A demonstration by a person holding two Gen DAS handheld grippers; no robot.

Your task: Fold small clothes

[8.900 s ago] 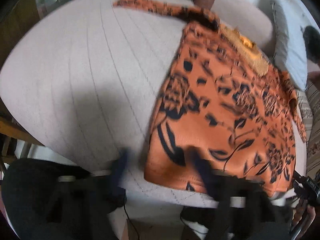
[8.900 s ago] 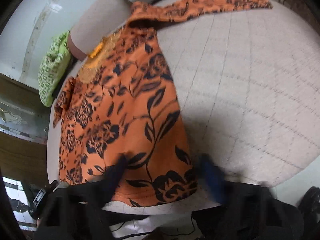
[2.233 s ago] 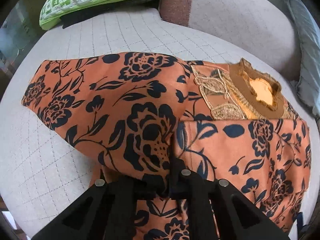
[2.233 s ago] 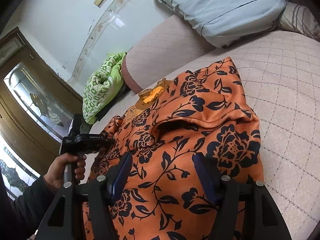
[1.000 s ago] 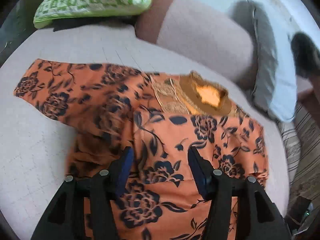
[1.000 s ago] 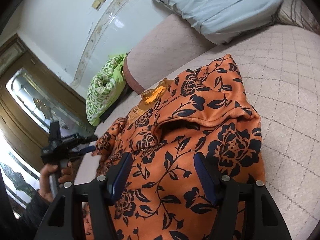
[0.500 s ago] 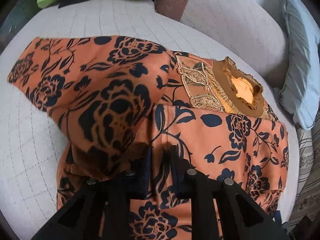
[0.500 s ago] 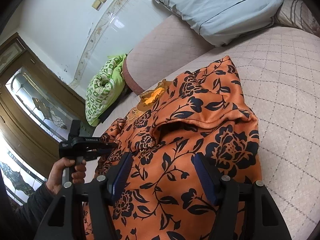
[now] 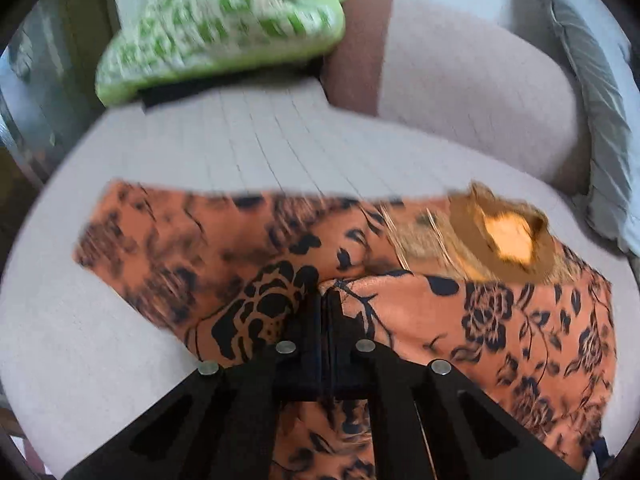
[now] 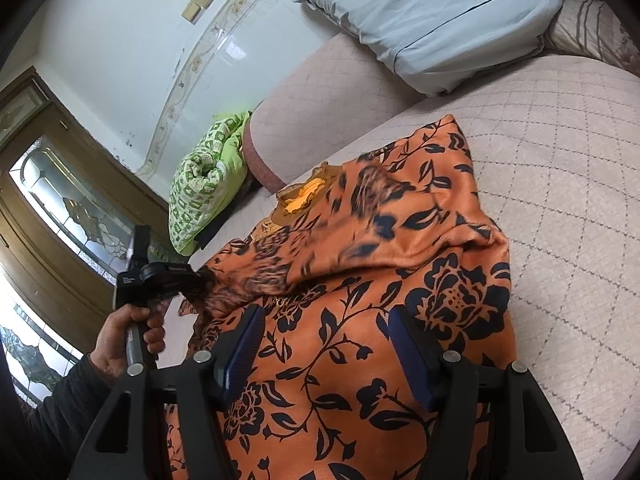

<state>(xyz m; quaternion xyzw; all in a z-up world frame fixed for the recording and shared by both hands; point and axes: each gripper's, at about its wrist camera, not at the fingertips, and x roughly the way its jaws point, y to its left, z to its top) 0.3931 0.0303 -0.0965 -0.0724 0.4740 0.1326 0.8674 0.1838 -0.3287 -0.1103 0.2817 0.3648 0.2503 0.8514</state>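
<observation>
In the left wrist view, motion blur smears the green-and-white patterned cushion (image 9: 224,24) and the sleeve of the orange floral garment (image 9: 472,320), which is spread on the quilted beige sofa seat (image 9: 256,144). The left gripper (image 9: 327,304) is seen with its black jaws pressed together on a fold of the satiny fabric beside the brown ruffled collar (image 9: 500,240). In the right wrist view, the person's hand (image 10: 128,336) is partly cut off at the frame edge. The right gripper (image 10: 326,356) is held with its blue ribbed pads apart above the cloth; contact cannot be judged.
</observation>
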